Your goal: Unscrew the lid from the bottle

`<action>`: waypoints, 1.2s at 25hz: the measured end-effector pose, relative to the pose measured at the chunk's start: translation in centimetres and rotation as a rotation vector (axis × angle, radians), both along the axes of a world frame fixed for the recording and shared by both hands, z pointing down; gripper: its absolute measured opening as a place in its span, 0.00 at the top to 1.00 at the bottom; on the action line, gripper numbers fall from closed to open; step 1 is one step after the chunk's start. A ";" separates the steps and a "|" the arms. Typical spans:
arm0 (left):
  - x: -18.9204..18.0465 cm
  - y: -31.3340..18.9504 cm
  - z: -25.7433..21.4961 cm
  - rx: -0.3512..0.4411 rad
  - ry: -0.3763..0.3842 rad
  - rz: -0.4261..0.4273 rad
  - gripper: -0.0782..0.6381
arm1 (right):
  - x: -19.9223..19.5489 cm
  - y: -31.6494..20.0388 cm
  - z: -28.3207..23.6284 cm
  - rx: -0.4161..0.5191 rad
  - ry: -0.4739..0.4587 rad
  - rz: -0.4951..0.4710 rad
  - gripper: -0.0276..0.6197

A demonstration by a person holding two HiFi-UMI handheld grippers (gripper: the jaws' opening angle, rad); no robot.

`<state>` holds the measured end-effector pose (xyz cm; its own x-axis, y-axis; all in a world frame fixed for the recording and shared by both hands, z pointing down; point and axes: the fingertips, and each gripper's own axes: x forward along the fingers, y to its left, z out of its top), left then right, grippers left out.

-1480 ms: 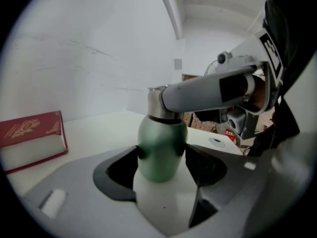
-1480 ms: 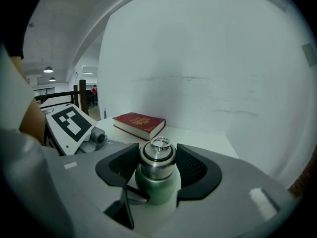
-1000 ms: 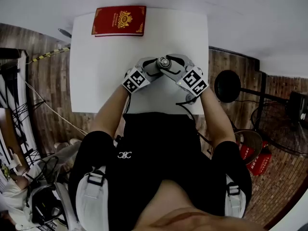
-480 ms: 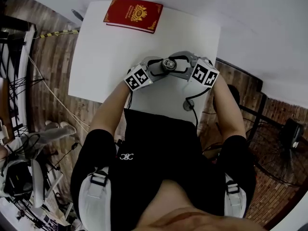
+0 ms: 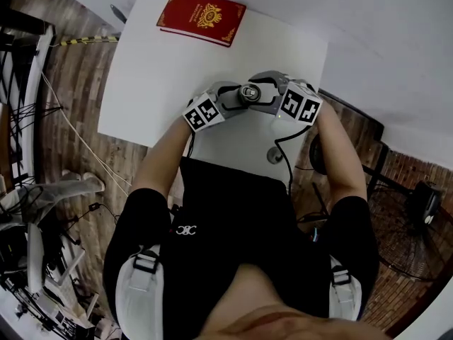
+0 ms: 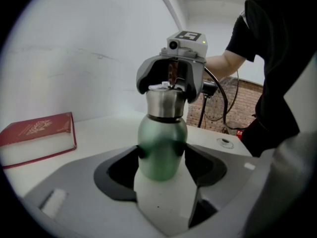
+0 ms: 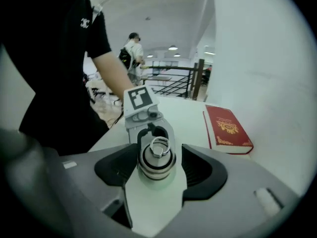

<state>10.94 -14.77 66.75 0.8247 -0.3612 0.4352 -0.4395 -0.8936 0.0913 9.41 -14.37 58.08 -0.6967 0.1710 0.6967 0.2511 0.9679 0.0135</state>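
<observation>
Found the bottle (image 6: 161, 143) upright on the white worktop (image 5: 156, 83), toward the near edge and well apart from the red book (image 5: 202, 18) at the far edge.

Noted the left hand-held gripper (image 6: 162, 157) clamped on the green body, one pad pressed to each side, low on the bulge.

Noted the right hand-held gripper (image 7: 159, 165) brought down over the top at a slant, jaws closed on the steel lid (image 6: 166, 103), with the lid's ring (image 7: 159, 146) showing between them.

Saw no gap between lid and neck. Judged the lid still seated on its thread, but could not tell how far it had run.

Judged the step in hand to be the twist itself: body held fast on one side, lid gripped on the other.

Judged the next move to call for:
- keeping the left clamp firm, so that the body does not turn with the lid;
- rolling the right wrist in the loosening direction, about the bottle's own upright line;
- letting go and re-gripping once the wrist runs out of travel;
- lifting only after the lid runs free.

Flagged a possible slip of the pads on smooth steel.
</observation>
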 end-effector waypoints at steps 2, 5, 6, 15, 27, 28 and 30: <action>-0.1 0.1 0.1 0.001 0.003 0.000 0.41 | -0.4 -0.3 -1.6 -0.075 -0.091 0.135 0.49; -0.2 0.4 0.1 0.001 0.007 0.002 0.41 | -0.1 -0.4 -3.4 -0.093 -0.231 0.340 0.48; -0.2 0.4 0.1 0.000 0.007 0.001 0.41 | 0.2 -0.6 -3.8 -0.077 -0.276 0.427 0.48; -0.6 0.3 0.2 -0.002 0.008 -0.001 0.41 | 2.2 -1.3 -1.8 -0.025 -0.463 1.248 0.49; 0.2 0.0 0.5 -0.015 -0.008 0.003 0.41 | 1.8 -1.9 -0.4 0.103 -0.403 1.333 0.58; 0.2 0.0 0.5 -0.015 -0.009 0.007 0.41 | 1.8 -1.9 -0.4 0.098 -0.402 1.306 0.58; 0.3 0.0 0.5 -0.008 -0.012 0.018 0.41 | 1.8 -1.8 -0.4 0.071 -0.402 1.235 0.58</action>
<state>11.25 -14.77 67.23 0.8259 -0.3427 0.4478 -0.4243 -0.9007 0.0932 11.25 -16.22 57.70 -0.5270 -0.7577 0.3849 -0.8335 0.5492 -0.0600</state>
